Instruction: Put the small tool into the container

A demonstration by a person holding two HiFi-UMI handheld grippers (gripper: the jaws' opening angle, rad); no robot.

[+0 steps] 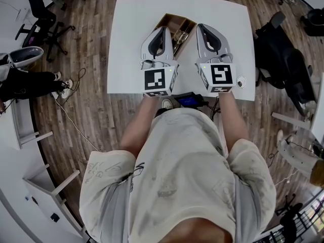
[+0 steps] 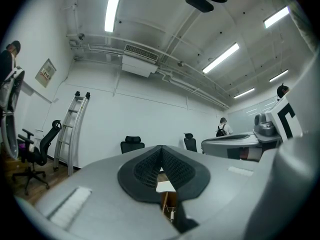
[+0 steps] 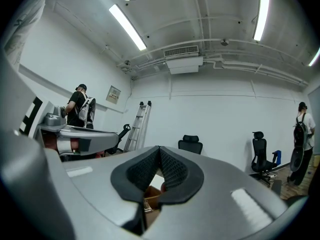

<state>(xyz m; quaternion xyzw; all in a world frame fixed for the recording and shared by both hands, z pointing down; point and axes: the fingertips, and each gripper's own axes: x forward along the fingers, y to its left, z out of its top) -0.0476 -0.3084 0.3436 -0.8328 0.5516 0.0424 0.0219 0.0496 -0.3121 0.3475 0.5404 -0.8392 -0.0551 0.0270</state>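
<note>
**Wooden container sits between the tips of two pinched tools**

Wooden container point(image 1: 177, 20), an open box split into compartments, lies on the white tabletop point(image 1: 131, 34) just ahead of both tools and slightly between them. The left tool point(image 1: 164, 32) has its tip at the box's left wall, and the right tool point(image 1: 201, 28) has its tip at the right corner. A small metal piece point(image 1: 179, 36) glints inside the compartment nearer the right tool. It is too small to say what it is.

Both tools lie side by side, close but apart, pointing away from the person. Each tool's marker cube point(image 1: 158, 80) is at its near end, over the tabletop's near edge.

In the left gripper view the ribbed black pads point(image 2: 147, 168) meet at their tips, leaving only a small gap lower down. Through that gap a strip of the box and the metal piece show, beyond the jaws. Nothing is gripped. The right gripper view shows the same: jaws pressed together at the tip, empty, with a wooden corner of the box visible beneath them.

To the right of the right tool, a small round ring-like object point(image 1: 240, 81) rests near the tabletop's corner, well apart from the box.
</note>
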